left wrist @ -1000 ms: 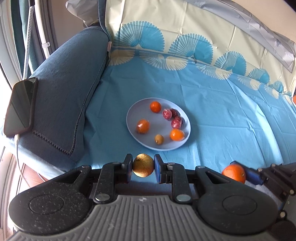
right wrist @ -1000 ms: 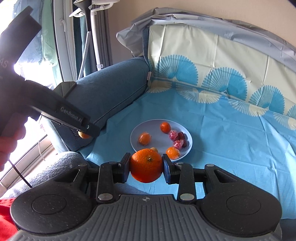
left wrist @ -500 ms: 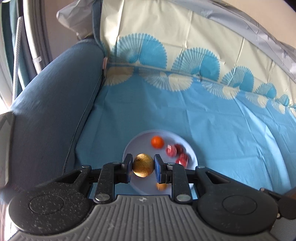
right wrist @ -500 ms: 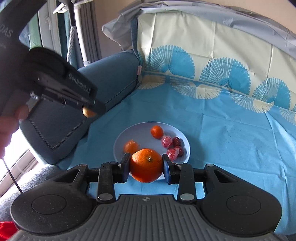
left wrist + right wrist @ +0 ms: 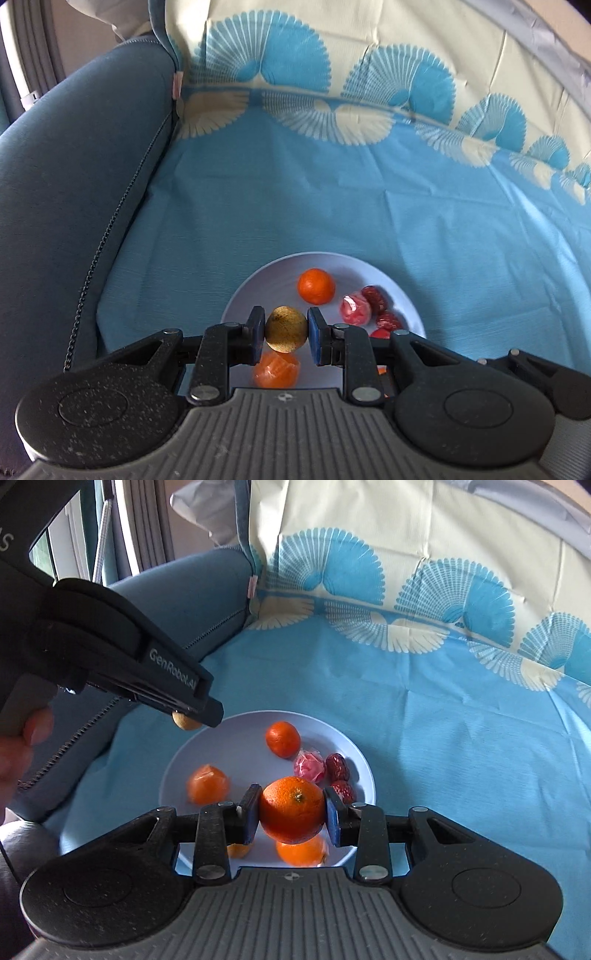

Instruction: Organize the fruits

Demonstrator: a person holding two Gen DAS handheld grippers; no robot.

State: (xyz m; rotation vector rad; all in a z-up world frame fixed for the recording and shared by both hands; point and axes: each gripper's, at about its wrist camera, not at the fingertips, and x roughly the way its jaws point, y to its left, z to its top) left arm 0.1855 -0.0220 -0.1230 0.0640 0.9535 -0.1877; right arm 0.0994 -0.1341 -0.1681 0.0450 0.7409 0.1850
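A blue cloth (image 5: 332, 206) with a band of pale and blue fan shapes covers the seat of a sofa and runs up its back, where the ground turns cream; a dark blue padded armrest (image 5: 66, 192) with a stitched seam closes the left edge of the seat, and window frames and a curtain show behind it in the right wrist view. Near the front edge of the seat, toward the armrest, lies a pale blue plate (image 5: 236, 734) holding a small orange (image 5: 282, 738), a wrapped pink sweet (image 5: 309, 768), dark red dates (image 5: 338, 767) and a wrapped orange piece (image 5: 207, 784) that is blurred. The left gripper (image 5: 286, 330), held over the plate's armrest-side rim, has its jaws clenched on a small brown-gold round fruit (image 5: 286, 329). The right gripper (image 5: 291, 810) hangs over the plate's near part, its jaws grasping a large orange (image 5: 292, 810). More orange fruit beneath this gripper is largely hidden by its body, and the plate's near rim is cut off. A hand (image 5: 16, 753) shows only partly at the left edge.
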